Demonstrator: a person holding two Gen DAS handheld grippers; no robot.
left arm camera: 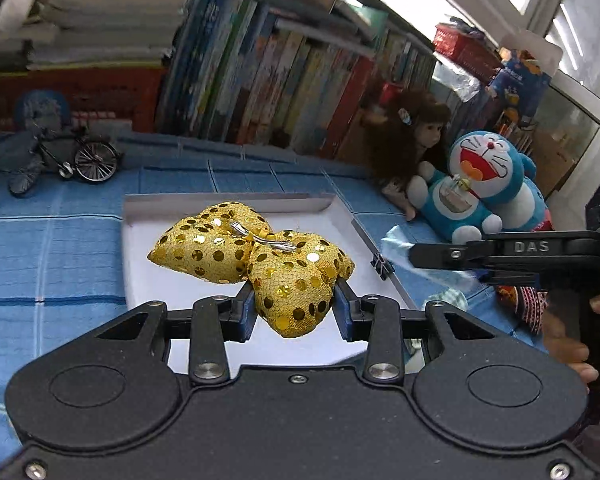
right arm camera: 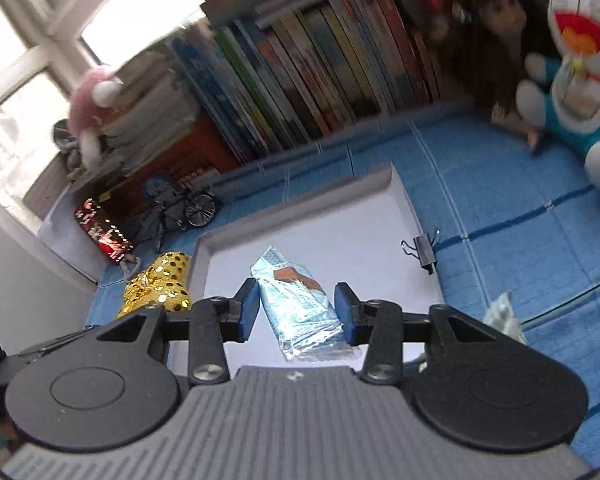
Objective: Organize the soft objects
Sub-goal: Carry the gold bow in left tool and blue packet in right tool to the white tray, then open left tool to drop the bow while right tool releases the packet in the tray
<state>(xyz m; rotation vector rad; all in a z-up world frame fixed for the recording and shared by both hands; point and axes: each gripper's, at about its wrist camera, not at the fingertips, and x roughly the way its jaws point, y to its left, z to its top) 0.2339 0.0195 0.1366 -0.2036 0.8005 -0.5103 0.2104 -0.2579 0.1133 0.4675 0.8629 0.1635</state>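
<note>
We counted two grippers, one white tray, one gold sequined bow, one pale blue foil packet, two plush toys beside the tray, one doll and one binder clip.

In the left wrist view, the left gripper [left arm camera: 296, 304] stood at lower centre with its blue pads pinching one lobe of the gold sequined bow [left arm camera: 252, 252]. The rest of the bow extended beyond the fingertips toward frame centre, above the white tray [left arm camera: 228, 204]; a silver clip lay across its middle. The right gripper [left arm camera: 415, 255] entered from the right edge, held by a hand [left arm camera: 571, 344].

In the right wrist view, the right gripper [right arm camera: 296, 308] held the pale blue foil packet [right arm camera: 296, 300] between its pads; the right pad touched the packet's edge, and the left pad stood close against it. The packet lay lengthwise above the tray floor, at lower centre.

A binder clip [right arm camera: 421, 250] sat on the tray's right rim. The blue cat plush [left arm camera: 487, 184] and a brown-haired doll [left arm camera: 411, 140] leaned together at centre right on the blue cloth [left arm camera: 60, 256], well apart from the jaws. A row of books [left arm camera: 284, 72] filled the upper frame. A miniature bicycle [left arm camera: 84, 156] stood at left. A pink plush [right arm camera: 90, 108] sat at upper left on stacked books. Nothing lay between the jaws and the tray.
</note>
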